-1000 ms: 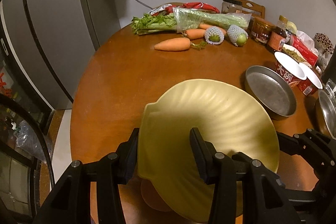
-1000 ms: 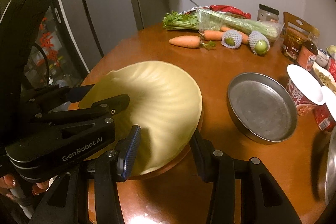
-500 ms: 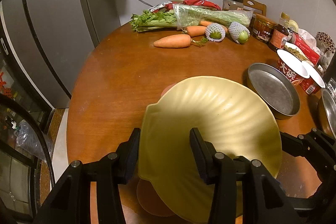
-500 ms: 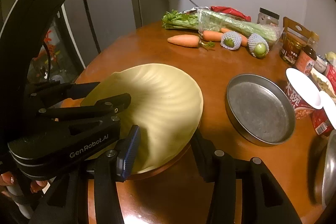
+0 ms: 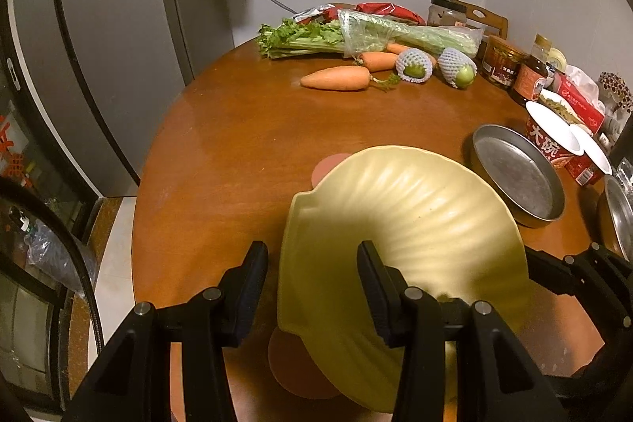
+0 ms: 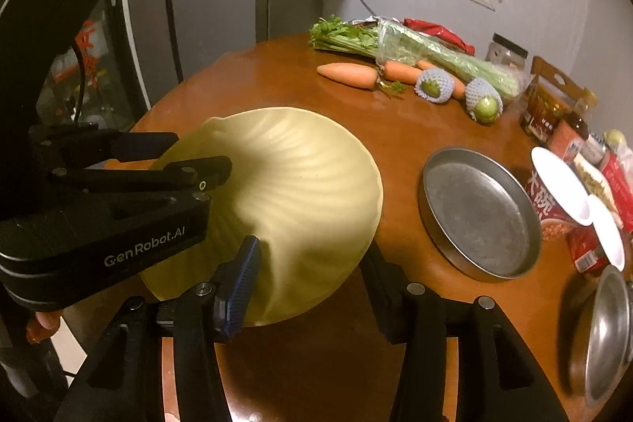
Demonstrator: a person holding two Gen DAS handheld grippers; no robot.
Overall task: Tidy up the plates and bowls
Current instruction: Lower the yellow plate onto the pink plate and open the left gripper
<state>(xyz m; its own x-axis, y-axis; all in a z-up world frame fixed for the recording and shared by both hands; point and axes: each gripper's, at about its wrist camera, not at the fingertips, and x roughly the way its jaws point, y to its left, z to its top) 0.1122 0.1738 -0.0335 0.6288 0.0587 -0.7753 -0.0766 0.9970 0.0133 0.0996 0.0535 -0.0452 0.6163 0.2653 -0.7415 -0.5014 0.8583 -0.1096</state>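
Observation:
A pale yellow shell-shaped plate (image 5: 395,224) (image 6: 296,184) lies tilted over a pinkish plate (image 5: 300,370) on the round wooden table (image 5: 237,145). My left gripper (image 5: 312,279) (image 6: 203,155) straddles the yellow plate's straight hinge edge. One finger is over the ribbed face and the other is outside the edge, with a sliver of table showing between them. My right gripper (image 6: 312,271) straddles the opposite rim and its jaws are opening. Its blue pad is above the face and the other finger is outside the rim. The pinkish plate is mostly hidden.
A round steel pan (image 6: 478,216) sits just right of the plates, and a steel bowl (image 6: 609,335) is at the right edge. Instant noodle cups (image 6: 554,192), jars and boxes crowd the right. Carrots (image 5: 336,78), wrapped fruit and celery lie at the back. A fridge (image 5: 99,46) stands to the left.
The yellow plate slid right, away from my left gripper's outer finger. More of the pinkish plate shows beyond it. My right gripper's jaws spread wider and it rolled slightly.

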